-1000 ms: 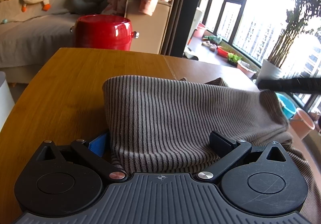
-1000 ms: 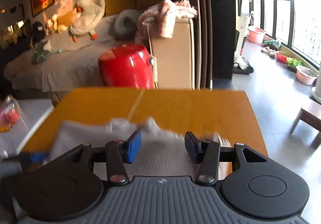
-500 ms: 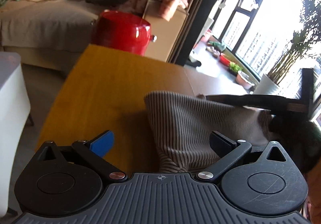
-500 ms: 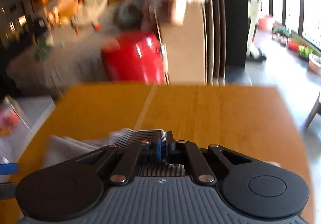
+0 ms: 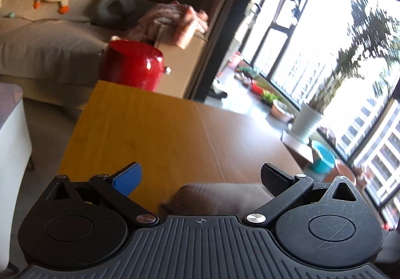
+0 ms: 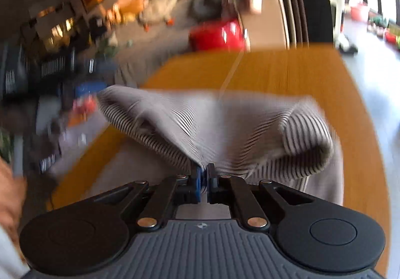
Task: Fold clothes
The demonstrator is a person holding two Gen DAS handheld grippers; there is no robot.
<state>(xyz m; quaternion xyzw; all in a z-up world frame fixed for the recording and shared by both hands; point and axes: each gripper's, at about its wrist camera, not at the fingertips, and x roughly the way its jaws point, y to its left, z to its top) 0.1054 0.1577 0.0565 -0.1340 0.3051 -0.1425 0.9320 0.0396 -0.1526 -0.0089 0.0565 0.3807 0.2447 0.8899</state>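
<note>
The striped sweater (image 6: 225,124) is being held pinched by the right claw (image 6: 203,179), stretching leftward above the table (image 6: 300,71); the left claw (image 5: 200,176) is being kept wide open, empty.

My right gripper (image 6: 203,179) is matt black plastic with a ribbed grey housing and bright metal pivot pins, and its blue-faced pads are pinched on a ribbed knit sweater (image 6: 225,126) of soft grey-brown cloth with fine dark stripes. My left gripper (image 5: 201,177), of the same matt plastic, carries one textured blue pad (image 5: 127,179). The table (image 5: 155,129) is smooth, satin-finished honey-coloured wood; behind it stands a glossy red drum stool (image 5: 132,67).
</note>
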